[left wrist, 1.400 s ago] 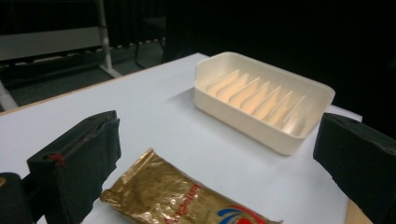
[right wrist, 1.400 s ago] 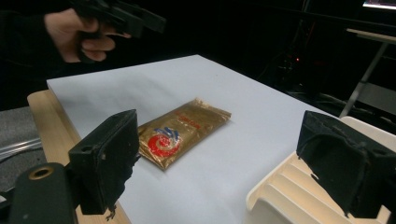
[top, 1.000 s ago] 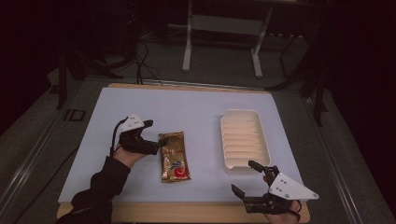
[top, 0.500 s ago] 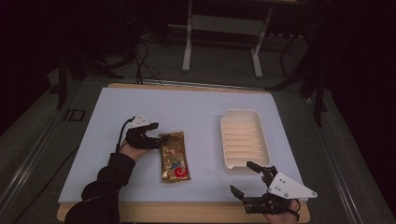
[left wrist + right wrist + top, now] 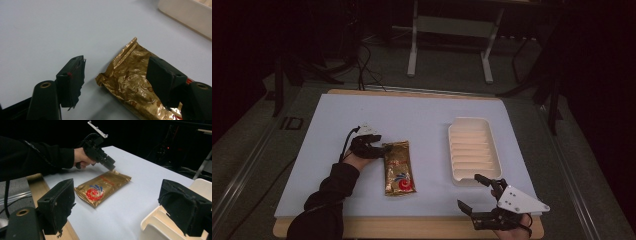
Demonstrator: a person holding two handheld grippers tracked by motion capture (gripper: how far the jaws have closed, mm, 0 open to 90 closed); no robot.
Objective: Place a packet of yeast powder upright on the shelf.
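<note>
right gripper (image 5: 480,191): bottom right of the high view, over the near table edge, jaws spread wide with nothing between them. Grey three-cornered plate on top, hand underneath. In the right gripper view its two black jaws stand at lower left and lower right, big gap between.

table (image 5: 427,112): pale blue-white top, wooden edge showing along the bottom of the high view.

gold packet (image 5: 398,167): lies flat on the table, lower middle of the high view, a bit left of centre, long side running near to far. Crinkly gold foil with a red and blue swirl logo toward its near end. Well apart from the right gripper.

left gripper (image 5: 379,149): middle left of the high view, right at the packet's far left corner. Jaws are apart. In the left gripper view one jaw sits over bare table at lower left, the other over the foil at right, and the crimped corner of the packet lies between them. Can't tell if a jaw actually touches the foil. Dark sleeve (image 5: 326,200) comes in from the bottom left.

white tray (image 5: 473,150): ridged, right of centre in the high view, near the packet but not touching, just beyond the right gripper.

floor: dark, past the far edge, with cables and a table frame at the top.
</note>
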